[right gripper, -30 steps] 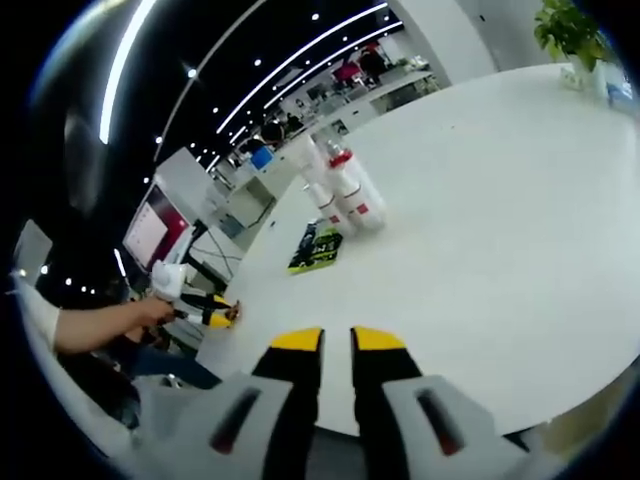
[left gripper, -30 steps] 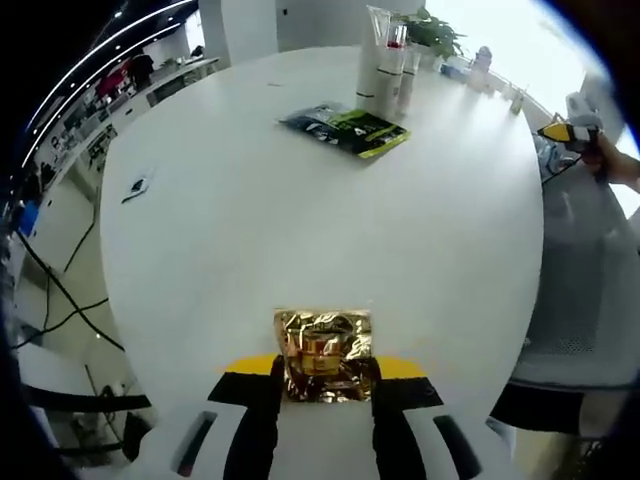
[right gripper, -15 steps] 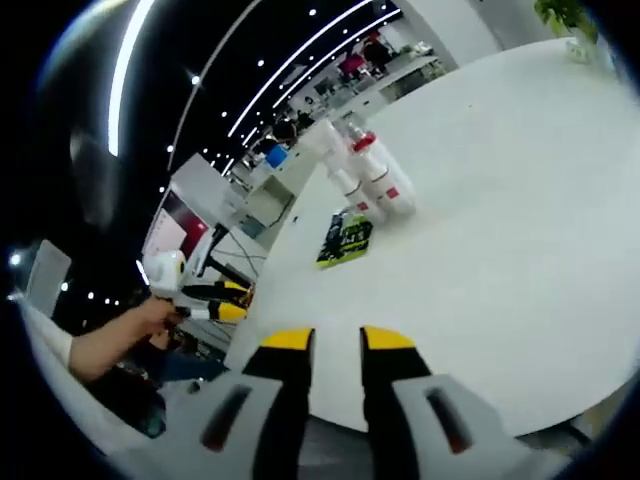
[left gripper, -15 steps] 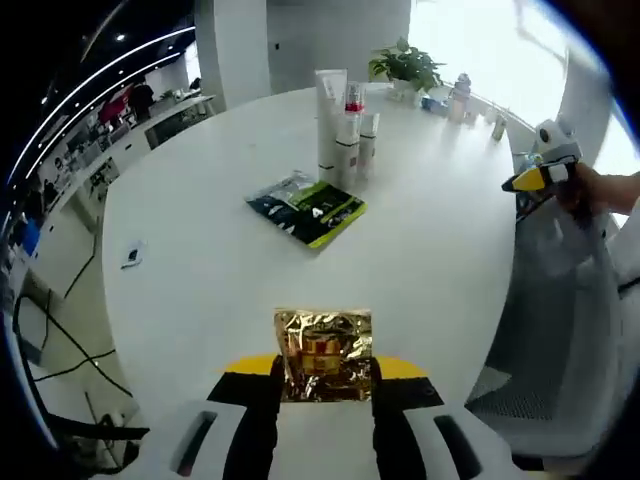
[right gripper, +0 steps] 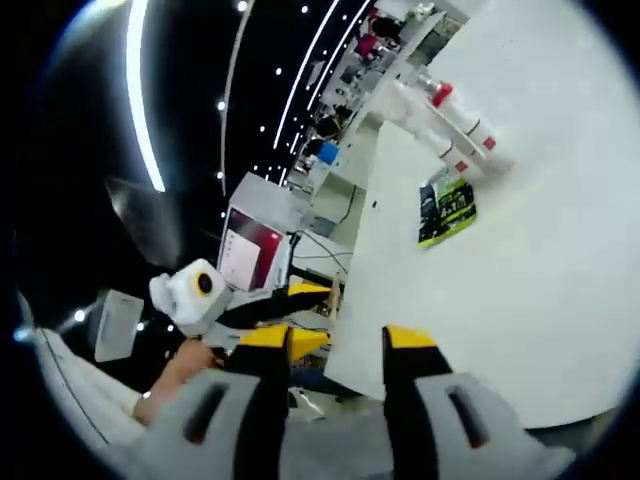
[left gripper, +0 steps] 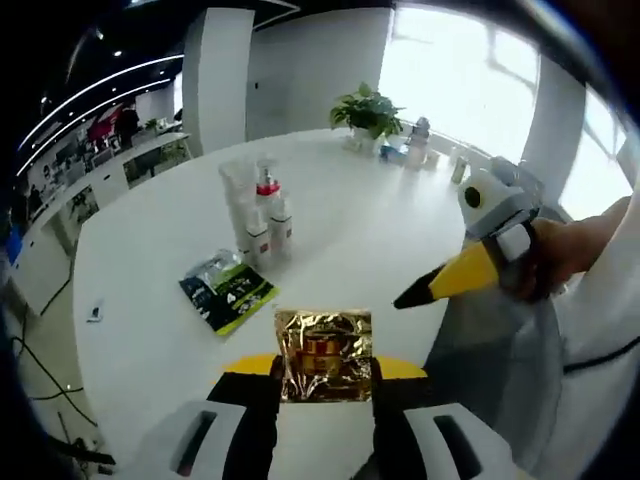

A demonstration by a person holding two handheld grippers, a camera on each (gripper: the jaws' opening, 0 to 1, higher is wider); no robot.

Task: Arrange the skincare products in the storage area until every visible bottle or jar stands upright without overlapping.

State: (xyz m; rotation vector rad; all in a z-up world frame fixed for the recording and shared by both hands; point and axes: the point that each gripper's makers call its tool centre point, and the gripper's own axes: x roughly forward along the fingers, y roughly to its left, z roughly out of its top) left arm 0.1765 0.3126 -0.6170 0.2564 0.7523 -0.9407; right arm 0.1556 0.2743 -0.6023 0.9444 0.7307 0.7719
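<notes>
Left hand-held gripper (left gripper: 323, 385) pinches a gold foil sachet (left gripper: 323, 354) above the white worktop (left gripper: 340, 240). Right hand-held gripper (right gripper: 338, 345) is spread, holding nothing. 3 bottles (left gripper: 258, 215) stand upright beside a green-black packet (left gripper: 228, 291).

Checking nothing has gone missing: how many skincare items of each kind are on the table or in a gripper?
Upright bottles and tubes in the cluster: 3 clearly, possibly more behind
Flat green-and-black packet: 1
Gold foil sachet clamped in the left gripper: 1
Total: at least 5
</notes>
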